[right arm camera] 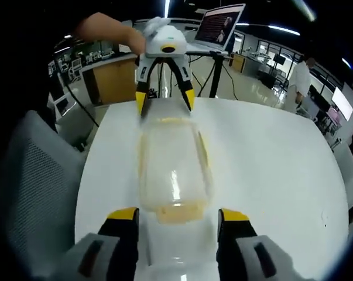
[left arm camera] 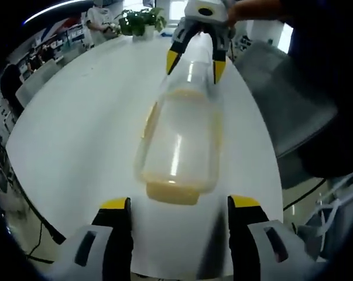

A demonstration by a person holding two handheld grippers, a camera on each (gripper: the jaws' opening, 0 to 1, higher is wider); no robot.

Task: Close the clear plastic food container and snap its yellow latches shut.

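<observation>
Yellow-tipped left tongs (left arm camera: 179,205) stand spread at the bottom of the left gripper view, empty, with the near end of the clear plastic food container (left arm camera: 179,143) just ahead of the tips and between them. From the opposite side, the right tongs (right arm camera: 176,213) are also spread and hold nothing, and the other end of the container (right arm camera: 173,167) lies just in front of them; each pair of tongs appears at the far end of the other's view, straddling the box end without pinching it as far as I can tell. The container lies on the white bench (left arm camera: 76,134), long and rounded, with clear walls that look cloudy and a lid that seems to sit on top already. A yellow latch (left arm camera: 173,192) hangs at the end near the left tongs, another latch (right arm camera: 179,212) at the end near the right tongs, and narrower yellow strips run along the long sides. I judge it light and probably empty, with thin walls that flex and a smooth surface that slips easily on the bench. It is better to press on the stiff rim and the latches, one tong steadying each end, than to squeeze the walls.
</observation>
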